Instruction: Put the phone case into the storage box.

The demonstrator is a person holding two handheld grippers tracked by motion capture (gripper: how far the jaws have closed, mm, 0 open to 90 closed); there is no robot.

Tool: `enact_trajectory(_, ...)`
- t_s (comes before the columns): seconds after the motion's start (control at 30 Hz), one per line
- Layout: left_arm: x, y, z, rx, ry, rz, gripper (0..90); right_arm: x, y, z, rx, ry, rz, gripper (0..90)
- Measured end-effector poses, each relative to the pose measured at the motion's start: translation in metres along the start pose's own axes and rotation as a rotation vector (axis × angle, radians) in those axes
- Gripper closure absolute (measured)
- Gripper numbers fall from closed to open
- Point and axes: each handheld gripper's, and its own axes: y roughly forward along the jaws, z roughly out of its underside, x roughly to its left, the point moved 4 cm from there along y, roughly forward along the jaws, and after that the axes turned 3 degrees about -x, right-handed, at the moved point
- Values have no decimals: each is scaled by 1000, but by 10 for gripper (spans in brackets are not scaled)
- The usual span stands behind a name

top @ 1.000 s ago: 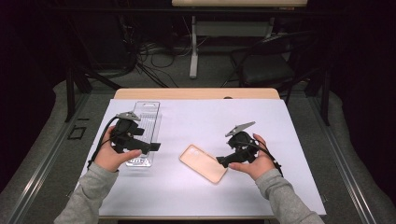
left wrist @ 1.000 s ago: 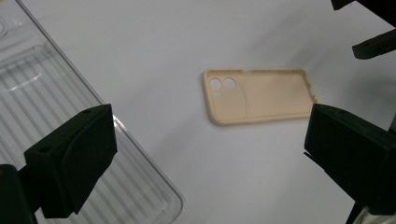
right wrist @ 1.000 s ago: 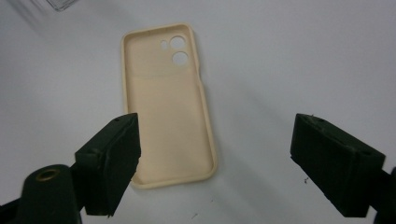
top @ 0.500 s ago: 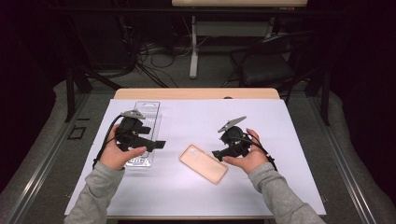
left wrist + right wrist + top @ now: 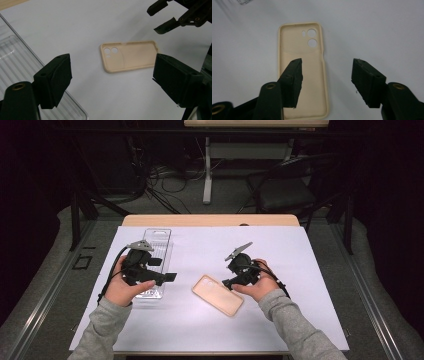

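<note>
the beige phone case (image 5: pixel 218 294) lies open side up at lower centre of the white worktop (image 5: pixel 300 270). the right claw (image 5: pixel 325 80), jaws apart and just closing, straddles its long edge; pinch that rim squarely. the left claw (image 5: pixel 110 82) hangs open, empty, over the clear tray (image 5: pixel 159 242).

left gripper (image 5: pixel 170 277): held in the left hand (image 5: pixel 125 287), jaws apart and just closing a little, nothing between them | right gripper (image 5: pixel 226 282): held in the right hand (image 5: pixel 257 285), jaws half apart (they were just closing), nothing pressed | both forearms come from the bottom, sleeves grey
</note>
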Motion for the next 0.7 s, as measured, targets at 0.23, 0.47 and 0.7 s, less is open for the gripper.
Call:
enact_trajectory(0.23,-2,-1,2,0,5,-1,153,-1,9,-1,86,16,7,443)
enact_trajectory(0.47,-2,-2,3,5,3,1,154,0,15,-6,99,15,-7,489)
enact_trajectory(0.7,0,-1,6,8,-7,-3,154,0,19,-10,118,19,-15,491)
